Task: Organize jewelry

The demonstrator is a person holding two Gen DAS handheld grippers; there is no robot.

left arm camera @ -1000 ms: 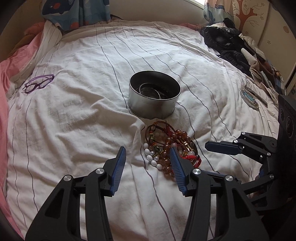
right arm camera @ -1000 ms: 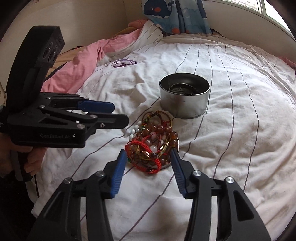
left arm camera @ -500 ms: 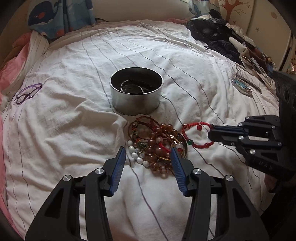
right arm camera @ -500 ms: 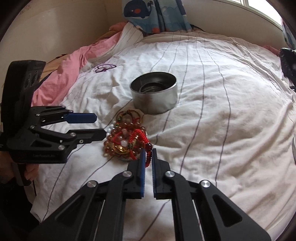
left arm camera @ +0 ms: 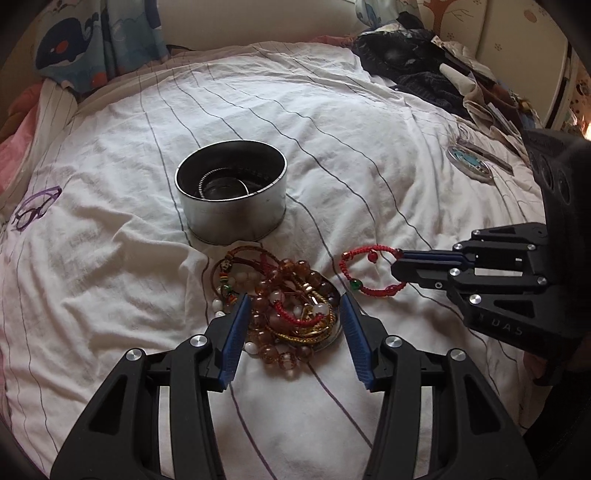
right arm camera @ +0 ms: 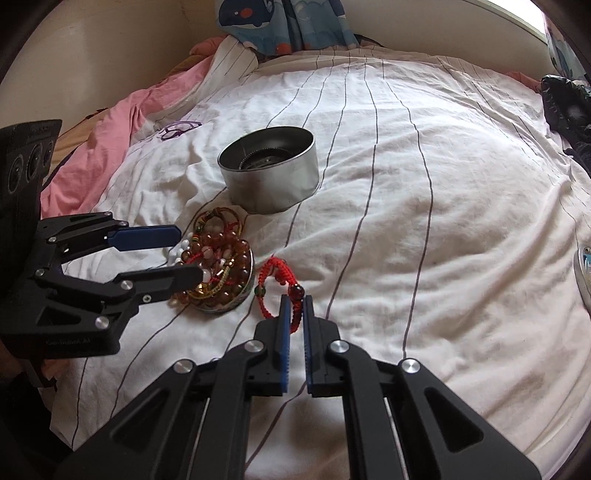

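While right gripper (right arm camera: 295,301) fingers pinch red bracelet (left arm camera: 369,271), left gripper (left arm camera: 295,306) fingers spread over bead pile (left arm camera: 284,306); "GenRobot.AI" faintly legible.

A home bedroom: a rumpled striped duvet (left arm camera: 332,122), whale-print curtain (right arm camera: 280,22), strewn clothes (left arm camera: 417,70).

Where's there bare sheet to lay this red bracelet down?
Bare sheet lies right of the tin, and between the tin and the purple glasses. It is crowded by the bead pile, where the left gripper straddles it.
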